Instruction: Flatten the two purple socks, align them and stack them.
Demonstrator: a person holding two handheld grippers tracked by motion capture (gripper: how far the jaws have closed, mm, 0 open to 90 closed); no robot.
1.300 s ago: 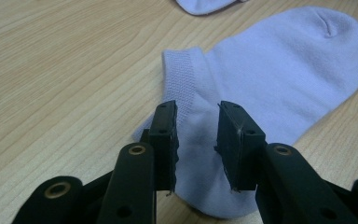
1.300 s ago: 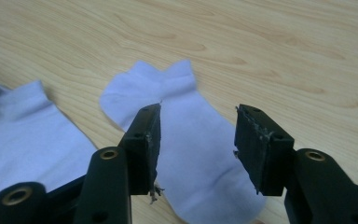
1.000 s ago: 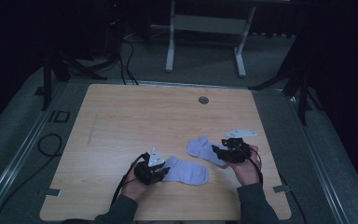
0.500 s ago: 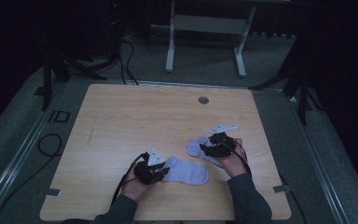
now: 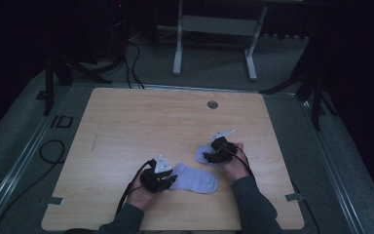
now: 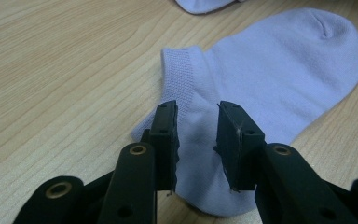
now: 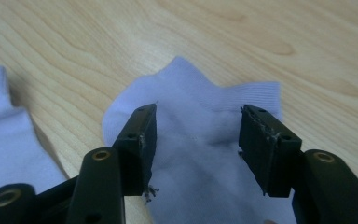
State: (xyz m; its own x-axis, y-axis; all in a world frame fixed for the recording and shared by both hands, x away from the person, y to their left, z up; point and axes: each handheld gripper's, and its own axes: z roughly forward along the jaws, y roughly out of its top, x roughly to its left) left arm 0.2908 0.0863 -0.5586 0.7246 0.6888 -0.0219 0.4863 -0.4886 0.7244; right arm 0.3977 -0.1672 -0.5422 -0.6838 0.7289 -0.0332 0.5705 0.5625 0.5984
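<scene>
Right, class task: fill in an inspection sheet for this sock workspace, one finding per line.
Surface: light wooden table, round grommet near its far edge.
Job's things: two pale lilac ankle socks, near sock flat, far sock partly under the right hand.
Clutter: nothing seen.
Grippers: left claw open over the near sock's heel; right claw open over the far sock.
Cables: black cable trailing from the left claw.
Surroundings: grey floor, white table frame behind, dark stands.

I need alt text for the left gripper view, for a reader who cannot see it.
A pale lilac ankle sock lies flat on a light wooden table, ribbed cuff toward the left. The left gripper, with black jaws apart, hovers over the sock's heel end.
</scene>
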